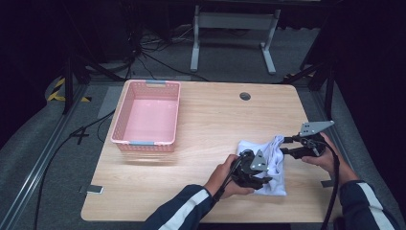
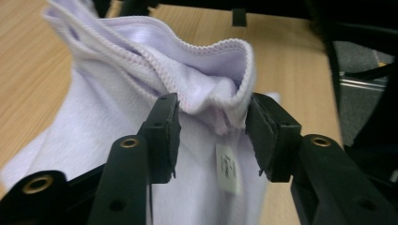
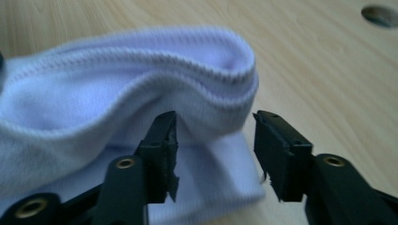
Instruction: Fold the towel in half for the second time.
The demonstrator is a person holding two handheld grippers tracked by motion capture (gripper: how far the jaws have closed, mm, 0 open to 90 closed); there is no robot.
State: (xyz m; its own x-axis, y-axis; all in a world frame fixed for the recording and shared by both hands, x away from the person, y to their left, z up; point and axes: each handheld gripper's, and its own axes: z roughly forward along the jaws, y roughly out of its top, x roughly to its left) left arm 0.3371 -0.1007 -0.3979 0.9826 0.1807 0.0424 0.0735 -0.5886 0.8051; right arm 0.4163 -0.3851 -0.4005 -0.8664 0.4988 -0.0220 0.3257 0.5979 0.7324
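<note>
A white, faintly lilac garment (image 1: 268,160) lies crumpled on the right part of the wooden table (image 1: 210,124). My left gripper (image 1: 265,181) rests at the garment's near-left side. In the left gripper view its jaws (image 2: 213,126) stand apart around a raised hemmed fold of the garment (image 2: 197,79), above a small white label (image 2: 227,168). My right gripper (image 1: 284,145) sits at the garment's right edge. Its jaws (image 3: 213,140) are open, with a stitched fold of the garment (image 3: 141,84) between them and a gap beside the right pad.
A pink plastic basket (image 1: 146,142) stands at the table's left back with nothing in it. A round cable hole (image 1: 245,96) sits near the far edge, also seen in the right gripper view (image 3: 380,14). Beyond the table are a grey stand (image 1: 230,21) and floor cables.
</note>
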